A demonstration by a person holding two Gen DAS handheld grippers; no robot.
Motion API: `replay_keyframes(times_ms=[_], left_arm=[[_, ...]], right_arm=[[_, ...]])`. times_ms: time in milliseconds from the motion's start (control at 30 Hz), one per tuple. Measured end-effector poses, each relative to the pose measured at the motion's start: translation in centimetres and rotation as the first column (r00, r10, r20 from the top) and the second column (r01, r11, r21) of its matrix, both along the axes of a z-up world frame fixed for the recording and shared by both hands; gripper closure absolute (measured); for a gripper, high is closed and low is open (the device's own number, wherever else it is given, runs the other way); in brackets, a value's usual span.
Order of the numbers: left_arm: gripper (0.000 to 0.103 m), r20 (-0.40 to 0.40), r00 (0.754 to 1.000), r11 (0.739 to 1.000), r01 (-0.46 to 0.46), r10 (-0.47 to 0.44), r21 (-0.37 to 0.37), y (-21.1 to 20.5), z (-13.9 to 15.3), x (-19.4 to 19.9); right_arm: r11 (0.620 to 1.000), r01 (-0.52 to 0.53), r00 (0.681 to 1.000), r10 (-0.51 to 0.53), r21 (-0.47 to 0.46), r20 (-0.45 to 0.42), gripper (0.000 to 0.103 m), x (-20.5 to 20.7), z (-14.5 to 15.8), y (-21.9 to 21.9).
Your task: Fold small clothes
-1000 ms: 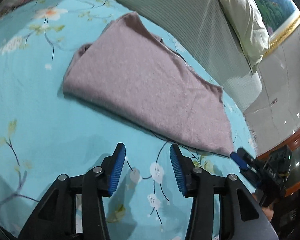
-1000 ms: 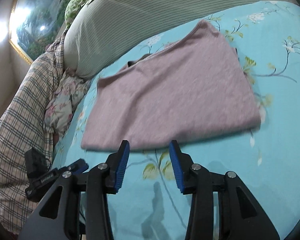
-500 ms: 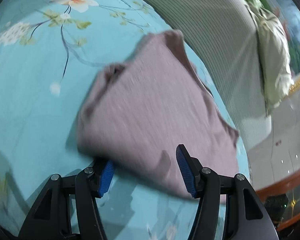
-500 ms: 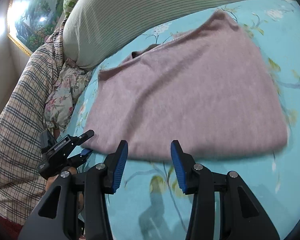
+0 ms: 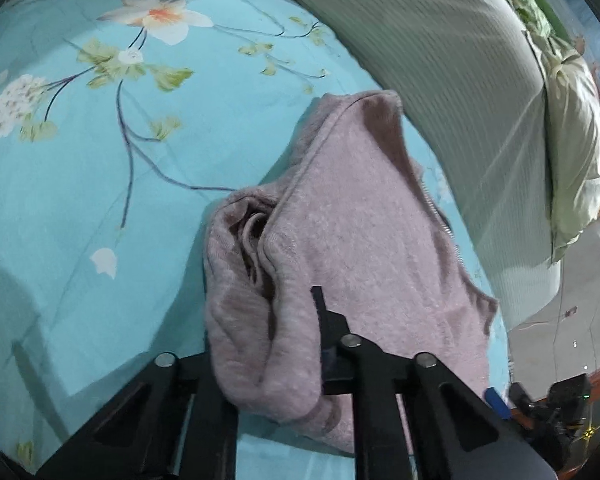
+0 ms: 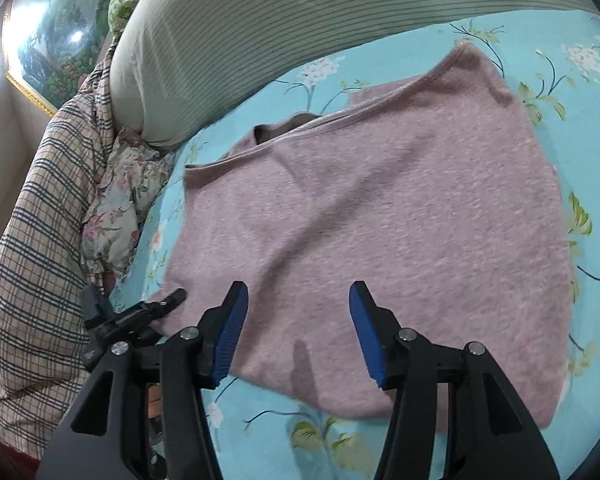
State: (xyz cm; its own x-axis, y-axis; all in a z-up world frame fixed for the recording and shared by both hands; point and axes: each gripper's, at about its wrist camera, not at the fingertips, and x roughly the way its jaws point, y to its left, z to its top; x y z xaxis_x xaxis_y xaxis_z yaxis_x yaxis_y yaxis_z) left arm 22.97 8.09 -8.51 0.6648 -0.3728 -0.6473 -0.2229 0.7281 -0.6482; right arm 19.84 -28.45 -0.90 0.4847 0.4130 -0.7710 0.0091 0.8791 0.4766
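A mauve knitted garment (image 6: 380,220) lies folded on the turquoise floral bedsheet (image 5: 80,200). In the left wrist view my left gripper (image 5: 276,344) is shut on the garment's bunched edge (image 5: 252,300), which bulges up between the jaws and hides the left pad. In the right wrist view my right gripper (image 6: 298,332) is open, its blue pads (image 6: 232,332) spread over the garment's near edge without holding it. The left gripper (image 6: 140,314) also shows there at the garment's left corner.
A green-striped bolster (image 6: 300,20) lies along the far side of the bed. A plaid quilt (image 6: 32,240) and a floral pillow (image 6: 116,200) sit at the left. A framed landscape picture (image 6: 60,28) hangs on the wall.
My left gripper moved onto the garment's edge and shut on it, bunching the cloth. My right gripper moved forward so its open pads are over the garment's near edge.
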Motion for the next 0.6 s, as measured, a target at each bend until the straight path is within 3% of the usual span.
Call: replay_keyframes(times_ms=[133,200,267,333,400,467,533,600], left_arm=[[0.094,0.115,0.989,0.994,0.08,-0.088,0.077,-3.1,3.8,-0.3],[0.094,0.18,0.969,0.981,0.151,-0.171,0.122,-5.9,6.2,-0.4],[0.094,0.22,0.933,0.949,0.244,-0.286,0.2,-9.8,8.4,-0.5],[0.094,0.233,0.884,0.894,0.332,-0.406,0.3,-14.3,9.6,-0.7],[0.094,0.21,0.834,0.824,0.405,-0.511,0.395,-18.9,9.3,-0.9],[0.094,0.173,0.808,0.782,0.453,-0.563,0.429,-21.7,7.7,-0.6],[0.094,0.134,0.805,0.767,0.479,-0.578,0.428,-23.0,5.9,-0.2],[0.094,0.113,0.811,0.771,0.488,-0.573,0.409,-23.3,4.7,0.0]], right_arm=[[0.998,0.015,1.0,-0.016,0.063,0.017,0.049,1.1,0.2,-1.7],[0.995,0.024,0.999,-0.026,0.099,0.018,0.049,1.9,0.5,-2.8],[0.993,0.035,0.999,-0.037,0.114,0.018,0.049,2.7,0.7,-3.7],[0.986,0.028,0.999,-0.032,0.165,0.024,0.049,3.7,1.0,-4.6],[0.98,0.024,0.999,-0.029,0.195,0.025,0.048,4.7,1.0,-5.0],[0.978,0.013,1.0,-0.016,0.209,0.01,0.043,5.9,0.4,-5.2],[0.981,0.015,1.0,-0.011,0.194,-0.022,0.043,7.2,-0.5,-5.3],[0.985,0.004,0.999,0.004,0.174,-0.042,0.043,8.4,-1.3,-4.9]])
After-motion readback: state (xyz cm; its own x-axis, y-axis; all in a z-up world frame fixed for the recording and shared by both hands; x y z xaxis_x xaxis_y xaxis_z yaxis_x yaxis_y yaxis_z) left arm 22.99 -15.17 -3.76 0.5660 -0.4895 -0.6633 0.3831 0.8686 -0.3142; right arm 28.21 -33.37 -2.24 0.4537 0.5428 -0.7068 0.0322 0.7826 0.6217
